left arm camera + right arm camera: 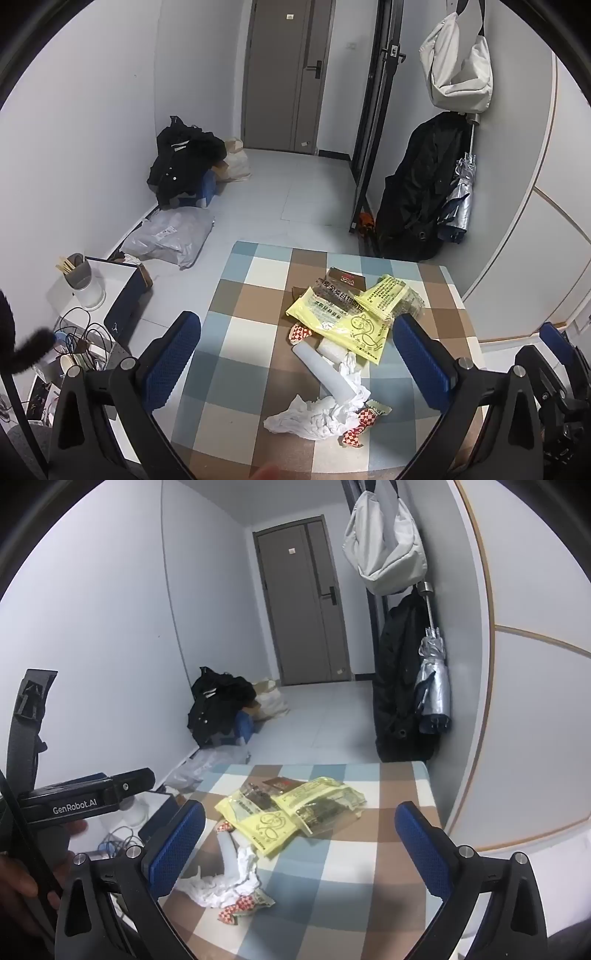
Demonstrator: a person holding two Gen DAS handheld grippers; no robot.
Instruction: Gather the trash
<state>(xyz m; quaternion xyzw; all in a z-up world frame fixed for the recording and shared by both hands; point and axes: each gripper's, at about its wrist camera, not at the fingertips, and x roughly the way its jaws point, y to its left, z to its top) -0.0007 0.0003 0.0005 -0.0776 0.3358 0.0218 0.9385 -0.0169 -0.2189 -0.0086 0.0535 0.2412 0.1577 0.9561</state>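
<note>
Both tools hover above the table with fingers spread wide and nothing between them: the left tool over the trash, the right tool a little to one side of it. The trash lies in a loose heap mid-table: crumpled tissue, a white tube, red-checked wrappers and yellow plastic bags overlapping behind. All of it looks light and soft. The tissue should bunch easily if pinched at its thickest fold; the bags seem slippery and are best caught by a raised edge; the tube may roll, so grip it across its middle. Underneath, a checked cloth covers the table and could ruck up. Beyond lie a pale tiled floor, a grey door, and bags against the wall.
</note>
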